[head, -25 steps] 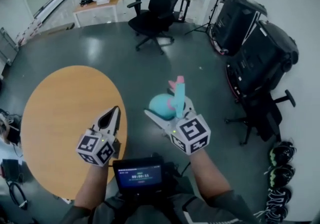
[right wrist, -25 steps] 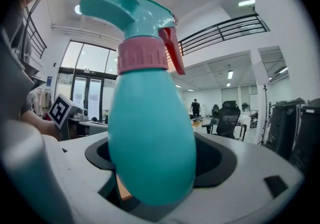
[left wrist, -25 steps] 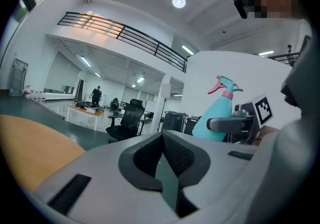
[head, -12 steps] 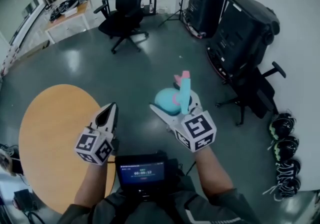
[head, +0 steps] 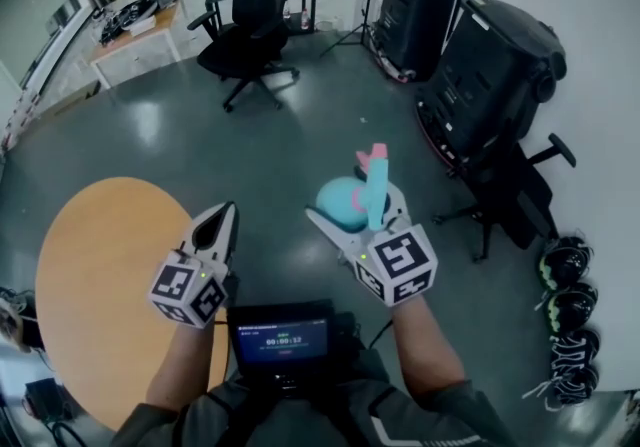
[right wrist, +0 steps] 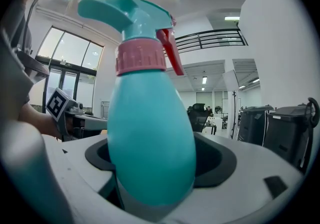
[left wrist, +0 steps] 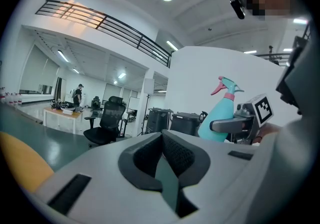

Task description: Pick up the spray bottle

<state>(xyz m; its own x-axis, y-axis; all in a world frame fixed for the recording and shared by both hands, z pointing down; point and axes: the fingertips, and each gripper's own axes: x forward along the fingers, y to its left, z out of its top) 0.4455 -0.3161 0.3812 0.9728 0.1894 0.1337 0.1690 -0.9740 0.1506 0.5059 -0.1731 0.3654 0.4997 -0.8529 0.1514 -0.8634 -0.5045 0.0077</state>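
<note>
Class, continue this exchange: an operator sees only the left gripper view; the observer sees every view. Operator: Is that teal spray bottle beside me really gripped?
Observer: Yes. The right gripper view shows the spray bottle upright between the jaws of the right gripper, clamped at its body.
Operator: Is anything under it?
Observer: In the head view, only grey floor; the round orange table lies off to its left.
Operator: And under my gripper?
Observer: The left gripper shows over that table's edge.
</note>
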